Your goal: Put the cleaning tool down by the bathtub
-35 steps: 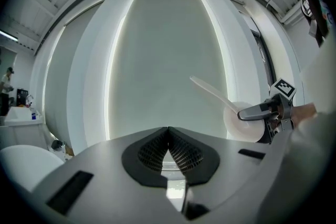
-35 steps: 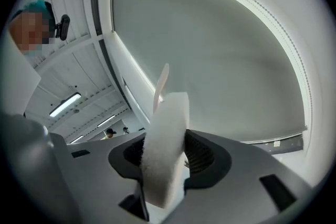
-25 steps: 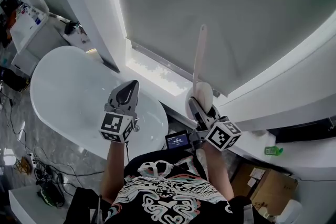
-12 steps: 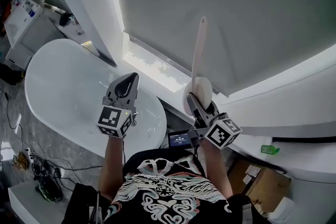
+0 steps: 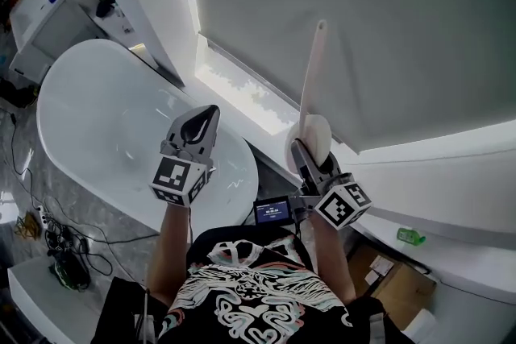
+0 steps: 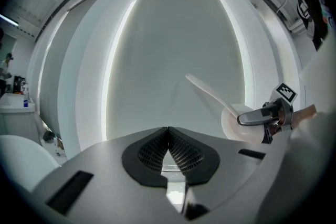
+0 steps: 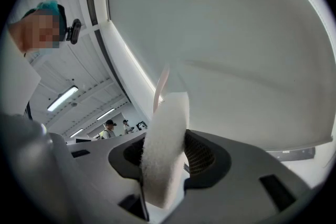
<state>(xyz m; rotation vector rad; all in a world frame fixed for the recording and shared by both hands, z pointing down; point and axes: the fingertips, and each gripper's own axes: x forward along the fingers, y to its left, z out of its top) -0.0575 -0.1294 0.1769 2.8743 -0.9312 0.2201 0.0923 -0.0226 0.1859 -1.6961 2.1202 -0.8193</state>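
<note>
The cleaning tool is a round white sponge pad (image 5: 313,134) on a long pale handle (image 5: 314,68) that points up toward the grey blind. My right gripper (image 5: 307,151) is shut on the pad, whose fuzzy white edge (image 7: 164,149) fills the space between the jaws. In the left gripper view the tool (image 6: 212,96) shows at the right, with the right gripper (image 6: 262,116) clamped on it. My left gripper (image 5: 201,123) is shut and holds nothing; it hovers above the white bathtub (image 5: 105,125).
A bright window sill (image 5: 242,97) runs behind the tub under the grey blind (image 5: 363,12). A white cabinet (image 5: 44,20) with bottles stands at the far left. Cables (image 5: 56,254) lie on the floor. A cardboard box (image 5: 399,290) and a green bottle (image 5: 410,235) sit at the right.
Both grippers have held their poses, with the tool in the right one. The head view has shifted slightly, so the tub and sill sit a little differently in frame.
</note>
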